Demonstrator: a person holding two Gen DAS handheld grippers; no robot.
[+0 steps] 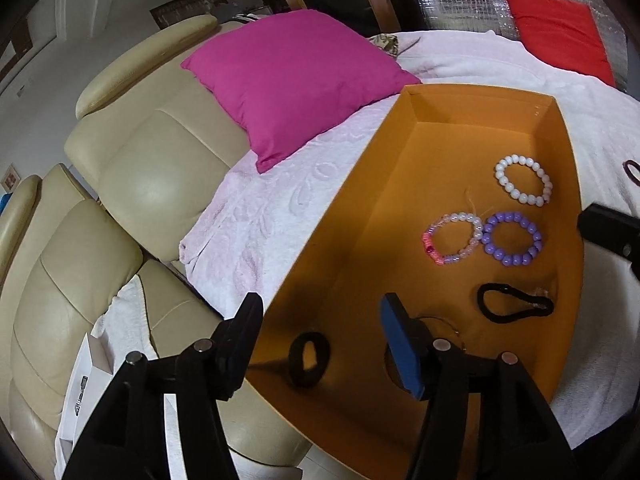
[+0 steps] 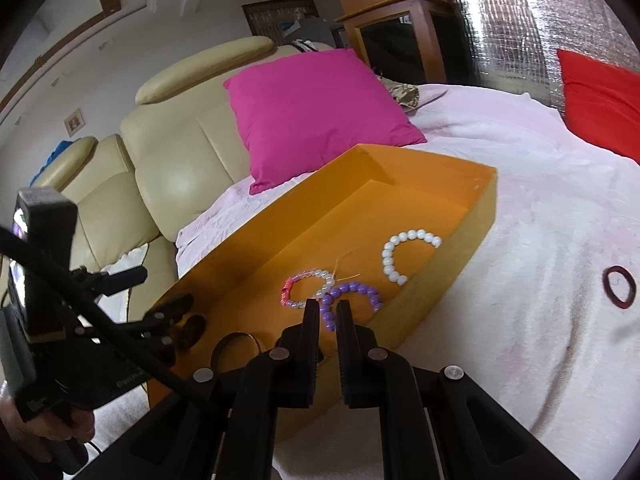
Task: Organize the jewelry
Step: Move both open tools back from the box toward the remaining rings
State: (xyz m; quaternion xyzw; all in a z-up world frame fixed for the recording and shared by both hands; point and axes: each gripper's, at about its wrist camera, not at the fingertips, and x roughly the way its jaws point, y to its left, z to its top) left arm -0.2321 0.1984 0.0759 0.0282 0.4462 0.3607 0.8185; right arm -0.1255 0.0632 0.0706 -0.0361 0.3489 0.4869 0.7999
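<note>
An orange box [image 1: 480, 94] lies on a pale pink blanket. On its floor are a white bead bracelet [image 1: 522, 178], a pink-and-white one [image 1: 452, 238], a purple one [image 1: 512, 238] and a long black hair tie [image 1: 516, 304]. My left gripper [image 1: 320, 320] hangs open over the box's near end. A thick black hair tie [image 1: 308, 358] sits between its fingers, and neither pad touches it. My right gripper [image 2: 328, 308] is shut with nothing in it, above the box's near right wall [image 2: 440, 300]. A dark red hair tie [image 2: 619, 286] lies on the blanket to the right.
A thin brown bangle [image 2: 236, 346] lies in the box's near end. A magenta pillow [image 1: 296, 76] and a red cushion [image 1: 560, 32] sit at the back. Cream leather seats [image 1: 132, 184] stand to the left. A person's hand [image 2: 60, 436] holds the left gripper's handle.
</note>
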